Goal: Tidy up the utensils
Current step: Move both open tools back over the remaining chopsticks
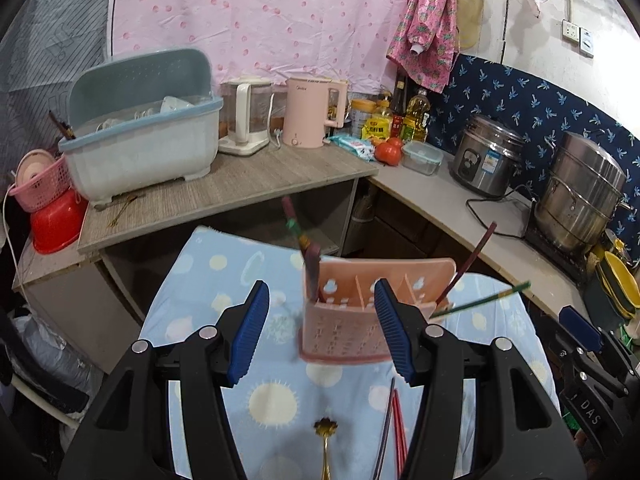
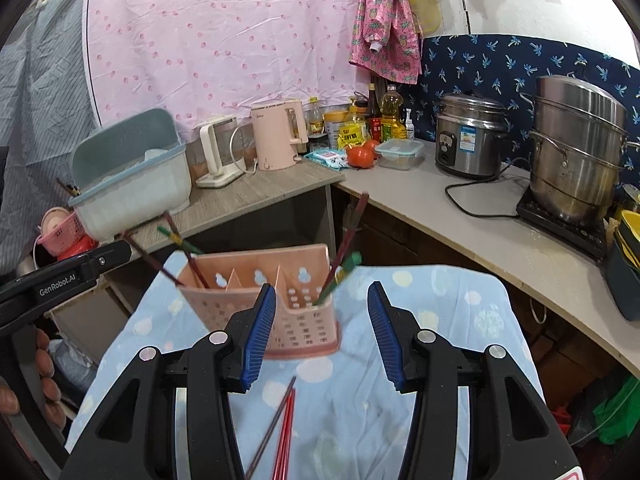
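Above a small surface draped in a blue dotted cloth (image 2: 400,400), we see both claws standing partly apart and holding nothing. The left claw (image 1: 322,330) frames the left half of a pink utensil caddy (image 1: 352,320), its pads clear of the plastic. The right claw (image 2: 322,334) has its left pad in front of the caddy's right half; whether it brushes the basket we cannot tell.

The pink utensil caddy stands upright mid-cloth, long side across our view. Dark chopsticks (image 2: 188,258) lean up and to the left from its left compartment; a green-tipped pair (image 2: 340,276) leans up and to the right from the right end, beside a brownish-red one.

Nearer us, red chopsticks (image 2: 286,432) lie flat on the cloth, long axis running from us toward the caddy, a darker stick (image 2: 272,428) angled alongside. From the left camera, a gold spoon (image 1: 326,440) lies just left of them, flower-shaped end toward the caddy.

Beyond, a counter carries a blue dish rack (image 1: 140,140), a pink kettle (image 1: 308,114) and a steel steamer pot (image 2: 576,152).
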`<state>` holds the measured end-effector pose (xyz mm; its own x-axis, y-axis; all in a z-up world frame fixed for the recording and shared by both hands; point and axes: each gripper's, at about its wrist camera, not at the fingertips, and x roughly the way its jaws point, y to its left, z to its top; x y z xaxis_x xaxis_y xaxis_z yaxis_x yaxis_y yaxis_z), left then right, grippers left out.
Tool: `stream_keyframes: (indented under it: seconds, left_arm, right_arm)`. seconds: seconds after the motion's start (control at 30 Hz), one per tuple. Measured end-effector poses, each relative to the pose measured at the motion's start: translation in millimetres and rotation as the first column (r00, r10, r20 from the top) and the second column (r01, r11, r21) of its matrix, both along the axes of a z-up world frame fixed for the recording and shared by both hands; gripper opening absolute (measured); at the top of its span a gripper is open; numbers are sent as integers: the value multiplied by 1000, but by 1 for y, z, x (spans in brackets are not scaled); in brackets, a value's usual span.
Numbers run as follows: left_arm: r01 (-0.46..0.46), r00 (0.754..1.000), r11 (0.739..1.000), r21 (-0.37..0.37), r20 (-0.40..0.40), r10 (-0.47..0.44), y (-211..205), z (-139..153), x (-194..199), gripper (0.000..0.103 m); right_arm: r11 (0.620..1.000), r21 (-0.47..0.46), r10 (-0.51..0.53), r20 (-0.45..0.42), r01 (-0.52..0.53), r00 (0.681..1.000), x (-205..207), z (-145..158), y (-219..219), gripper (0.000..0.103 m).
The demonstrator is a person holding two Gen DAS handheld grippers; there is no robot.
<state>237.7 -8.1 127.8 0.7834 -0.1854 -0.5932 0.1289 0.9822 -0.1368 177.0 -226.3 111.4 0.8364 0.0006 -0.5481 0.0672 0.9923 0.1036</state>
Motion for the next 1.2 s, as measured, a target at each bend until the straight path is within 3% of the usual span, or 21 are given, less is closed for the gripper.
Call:
stream_keyframes:
  seconds: [0.37, 0.73, 1.2]
  left_arm:
    - [6, 993, 999, 32, -117, -2, 16, -64, -54, 52]
    - [53, 968, 997, 50, -249, -39, 12, -128, -106, 52]
    - [115, 940, 992, 59, -330, -89, 0, -173, -153, 52]
  right_arm:
    - [1000, 14, 17, -143, -16, 990, -54, -61, 12, 47]
    - [999, 25, 26, -284, -20, 958, -102, -120, 16, 47]
    - [995, 23, 94, -382, -92, 919, -144, -165, 47, 46]
